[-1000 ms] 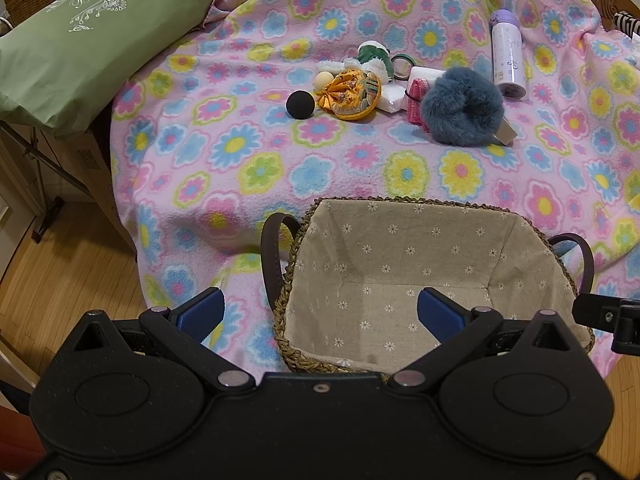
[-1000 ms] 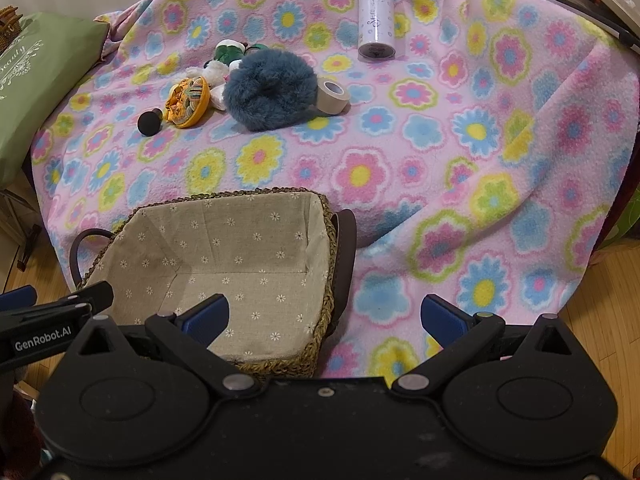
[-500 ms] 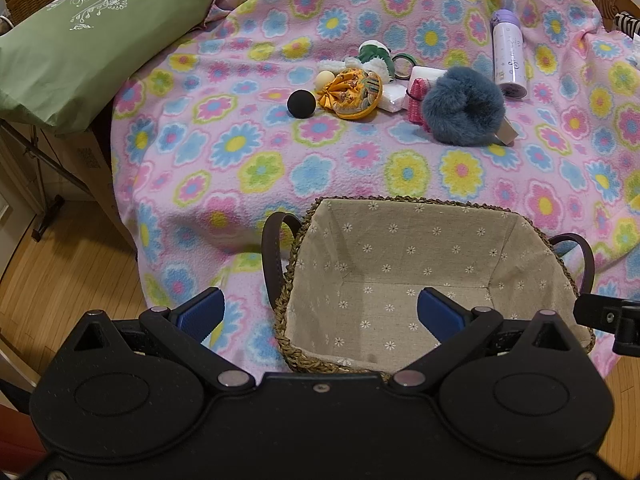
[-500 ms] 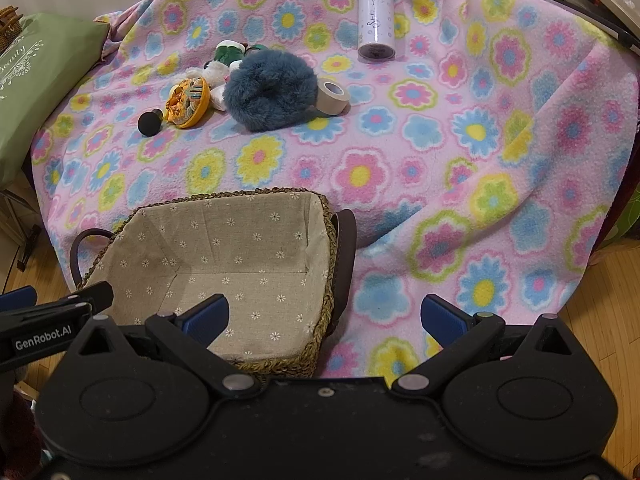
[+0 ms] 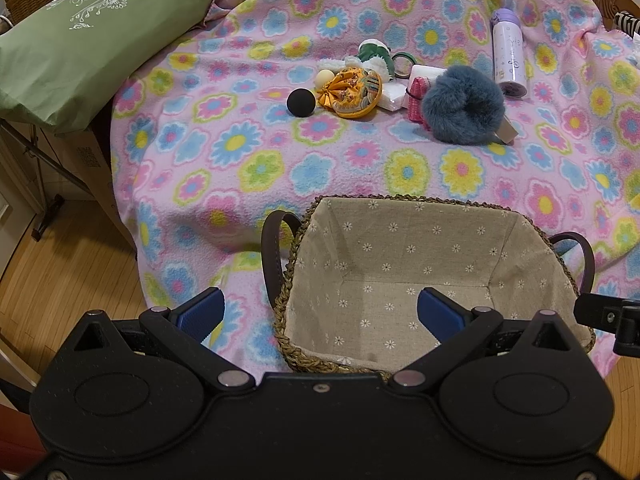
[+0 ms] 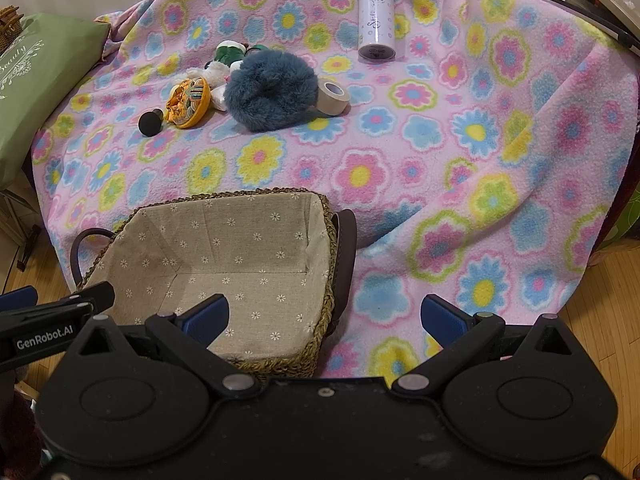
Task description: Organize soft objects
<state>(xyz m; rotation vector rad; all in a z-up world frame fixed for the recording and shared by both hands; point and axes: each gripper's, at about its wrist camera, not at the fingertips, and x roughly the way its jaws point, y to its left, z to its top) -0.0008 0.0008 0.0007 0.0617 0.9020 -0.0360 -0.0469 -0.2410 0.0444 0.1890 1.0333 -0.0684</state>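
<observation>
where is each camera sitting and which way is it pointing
Left wrist: on the left gripper, looking forward over the open jaws into the basket and on to the blue fluffy scrunchie; the right gripper's tip shows at the right edge.
Right wrist: on the right gripper, facing the blanket, basket to its left; the left gripper shows at the left edge.
Shared: basket, scrunchie, black ball, bottle, green pillow.

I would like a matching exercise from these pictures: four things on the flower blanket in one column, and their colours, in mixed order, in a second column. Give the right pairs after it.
Things:
1. small ball
2. fluffy ring
3. bottle
4. round fabric pouch

Colours:
A. white with a purple cap
B. orange
C. black
D. grey-blue

Pairs: 1-C, 2-D, 3-A, 4-B
</observation>
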